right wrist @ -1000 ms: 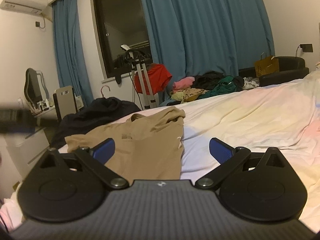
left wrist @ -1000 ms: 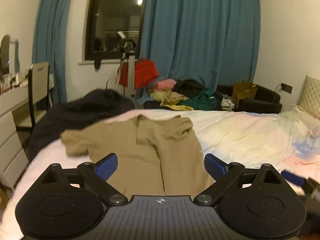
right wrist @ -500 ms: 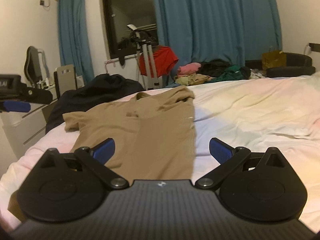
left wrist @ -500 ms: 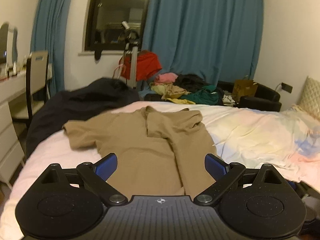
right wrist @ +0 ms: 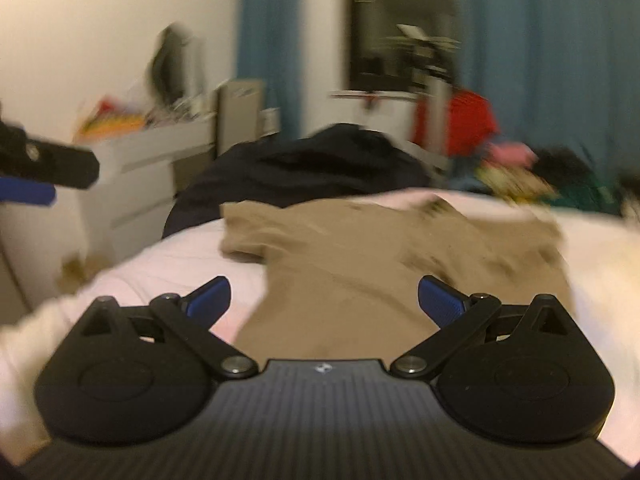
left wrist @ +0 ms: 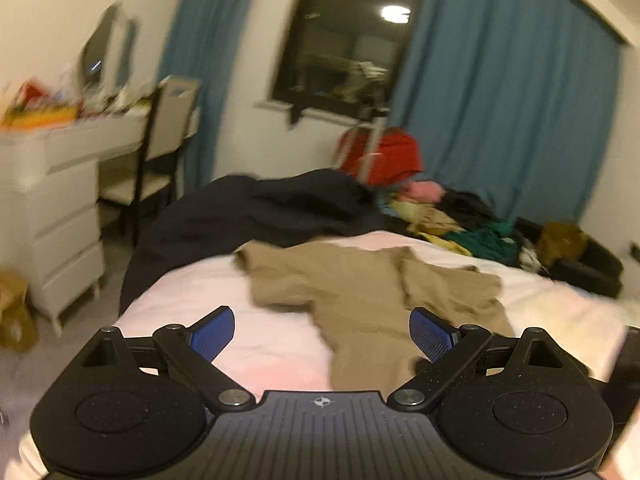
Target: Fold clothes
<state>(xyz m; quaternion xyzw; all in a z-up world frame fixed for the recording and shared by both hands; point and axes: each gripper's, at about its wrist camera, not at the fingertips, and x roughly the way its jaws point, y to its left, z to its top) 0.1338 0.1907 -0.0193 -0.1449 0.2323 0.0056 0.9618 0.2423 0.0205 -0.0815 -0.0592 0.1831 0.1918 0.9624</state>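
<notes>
Across the left wrist view, the tan shirt (left wrist: 372, 292) lies spread flat on the pink bed (left wrist: 276, 344), its left sleeve short of the bed's left edge, with bare sheet between. The left hand-held gripper (left wrist: 322, 334) hangs above the hem, jaws wide and holding nothing. A dark garment (left wrist: 272, 212) heaps behind the collar; a white desk (left wrist: 60, 184) and chair (left wrist: 164, 148) stand beyond the floor gap at left. From the right wrist view, blurred, the right hand-held gripper (right wrist: 324, 304) is likewise spread wide over the soft, wrinkled shirt (right wrist: 360, 264), the bed (right wrist: 176, 264) bare to its left.
</notes>
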